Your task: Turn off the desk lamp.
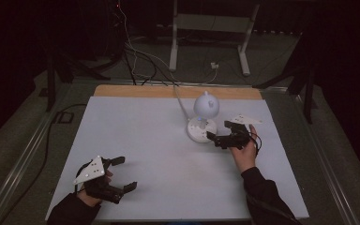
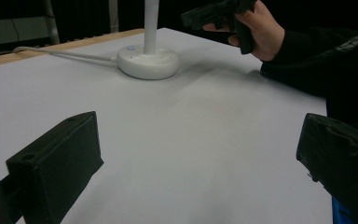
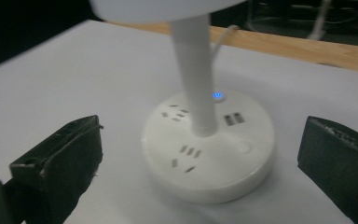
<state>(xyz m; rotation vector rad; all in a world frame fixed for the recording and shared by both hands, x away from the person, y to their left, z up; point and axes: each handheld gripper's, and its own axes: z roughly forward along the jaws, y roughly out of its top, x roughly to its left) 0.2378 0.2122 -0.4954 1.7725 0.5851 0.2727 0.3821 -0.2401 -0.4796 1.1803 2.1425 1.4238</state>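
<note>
- A white plastic desk lamp (image 1: 202,119) stands on the table (image 1: 145,140), with a rounded head, a straight stem and a round base (image 3: 209,149) bearing sockets and a glowing blue button (image 3: 217,95).
- Right gripper (image 1: 218,139), jaws apart, is just beside the base.
- Left gripper (image 1: 122,173), jaws apart, hovers well apart from the lamp.

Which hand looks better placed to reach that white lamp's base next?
Probably the right: its tool sits open beside the lamp base, while the left tool rests open far off near the table's front corner.
</note>
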